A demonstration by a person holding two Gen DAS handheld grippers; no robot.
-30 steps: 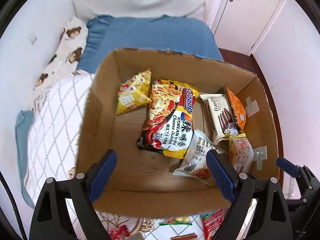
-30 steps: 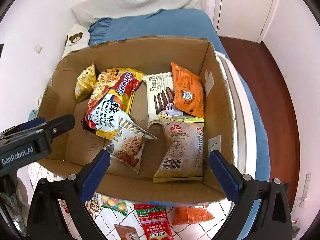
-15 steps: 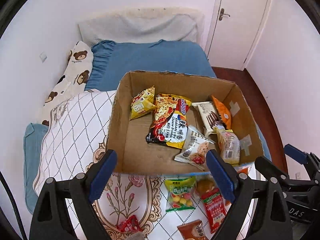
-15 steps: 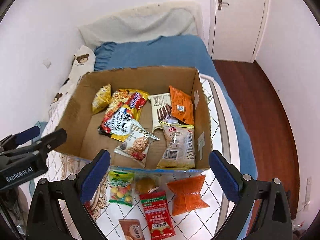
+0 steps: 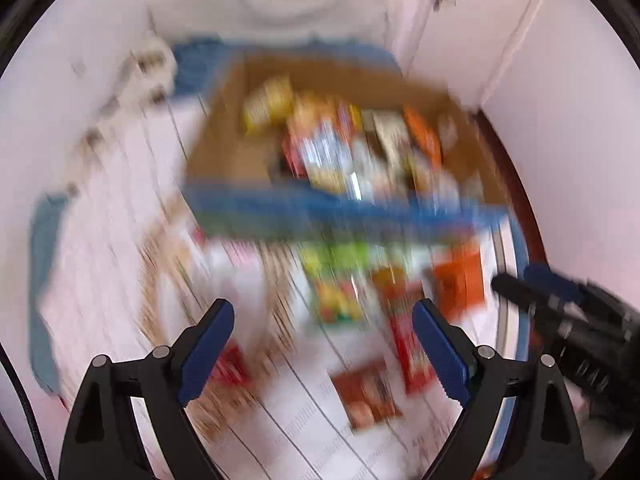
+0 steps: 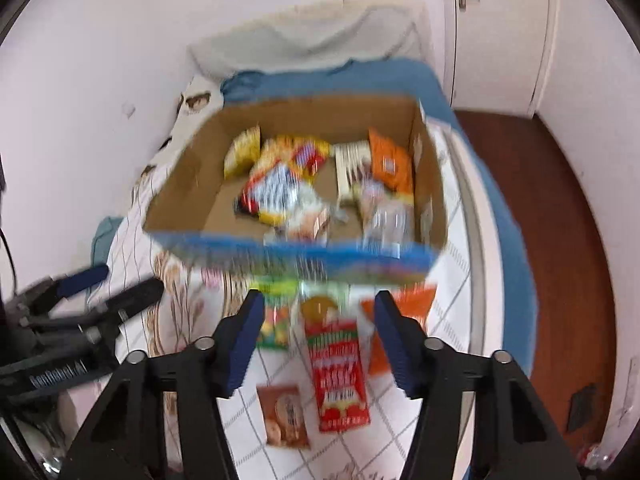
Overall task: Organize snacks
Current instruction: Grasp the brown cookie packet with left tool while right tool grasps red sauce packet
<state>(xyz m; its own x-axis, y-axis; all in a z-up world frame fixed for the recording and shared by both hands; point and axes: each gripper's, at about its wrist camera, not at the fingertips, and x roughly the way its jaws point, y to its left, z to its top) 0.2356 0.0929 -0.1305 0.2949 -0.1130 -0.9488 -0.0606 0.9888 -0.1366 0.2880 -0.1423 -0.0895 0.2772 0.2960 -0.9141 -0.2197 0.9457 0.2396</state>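
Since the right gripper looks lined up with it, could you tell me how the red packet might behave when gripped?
The red packet lies flat, so it is probably thin, light and floppy. Its printed film looks glossy, so it may slip between the fingers.

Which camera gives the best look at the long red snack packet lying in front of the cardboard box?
The right wrist view: the red packet lies flat between the open right tool, its stripes readable. The left wrist view shows it only as a red smear.
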